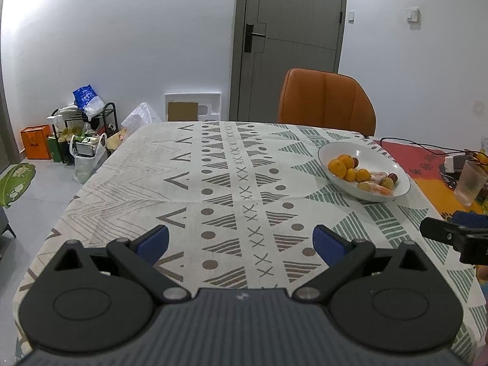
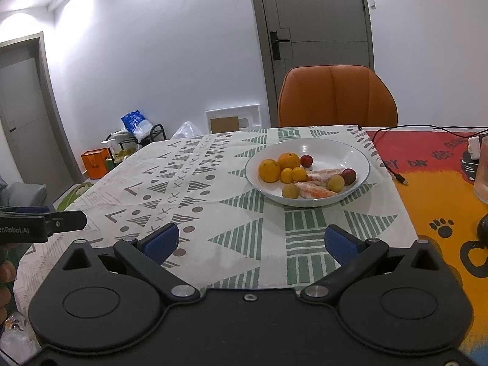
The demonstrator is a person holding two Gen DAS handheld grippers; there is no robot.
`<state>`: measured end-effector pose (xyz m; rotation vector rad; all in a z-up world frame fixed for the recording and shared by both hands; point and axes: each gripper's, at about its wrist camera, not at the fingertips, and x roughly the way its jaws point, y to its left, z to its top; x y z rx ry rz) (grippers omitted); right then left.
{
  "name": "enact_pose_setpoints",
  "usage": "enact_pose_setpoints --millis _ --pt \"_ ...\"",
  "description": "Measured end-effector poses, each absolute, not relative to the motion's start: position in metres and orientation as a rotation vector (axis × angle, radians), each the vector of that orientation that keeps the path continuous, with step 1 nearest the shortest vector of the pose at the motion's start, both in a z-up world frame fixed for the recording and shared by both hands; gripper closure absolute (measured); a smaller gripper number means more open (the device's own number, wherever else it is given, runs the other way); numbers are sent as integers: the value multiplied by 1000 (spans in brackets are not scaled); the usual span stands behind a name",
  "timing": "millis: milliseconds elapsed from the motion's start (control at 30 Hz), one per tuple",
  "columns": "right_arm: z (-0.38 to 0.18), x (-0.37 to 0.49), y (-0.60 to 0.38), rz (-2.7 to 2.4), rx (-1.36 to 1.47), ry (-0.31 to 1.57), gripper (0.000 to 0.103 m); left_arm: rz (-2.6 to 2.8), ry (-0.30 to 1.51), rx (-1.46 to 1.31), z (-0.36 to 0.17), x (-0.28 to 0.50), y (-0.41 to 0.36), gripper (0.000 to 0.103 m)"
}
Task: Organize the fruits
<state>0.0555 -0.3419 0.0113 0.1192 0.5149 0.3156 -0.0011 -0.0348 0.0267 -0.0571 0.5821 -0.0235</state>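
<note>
Left gripper (image 1: 241, 241) spread wide, empty; right gripper (image 2: 251, 242) likewise; white bowl (image 2: 350, 152) holds oranges (image 2: 279, 164) on patterned tablecloth (image 2: 213, 213).

One white bowl (image 2: 360, 158) holds four oranges (image 2: 269, 170), two red fruits (image 2: 306, 160), two yellowish round fruits (image 2: 335, 183) and two wrapped pieces (image 2: 314, 193); one chair (image 2: 337, 97)

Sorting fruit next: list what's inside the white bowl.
The white bowl holds four oranges, two red fruits, two yellow-green fruits and two pale orange wrapped pieces. Anything beneath them is hidden.
</note>
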Motion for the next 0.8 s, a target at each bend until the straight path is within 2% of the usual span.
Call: enact_pose_setpoints --millis 800 --pt "14 54 -339 332 111 512 0 -23 575 -64 29 -4 -34 3"
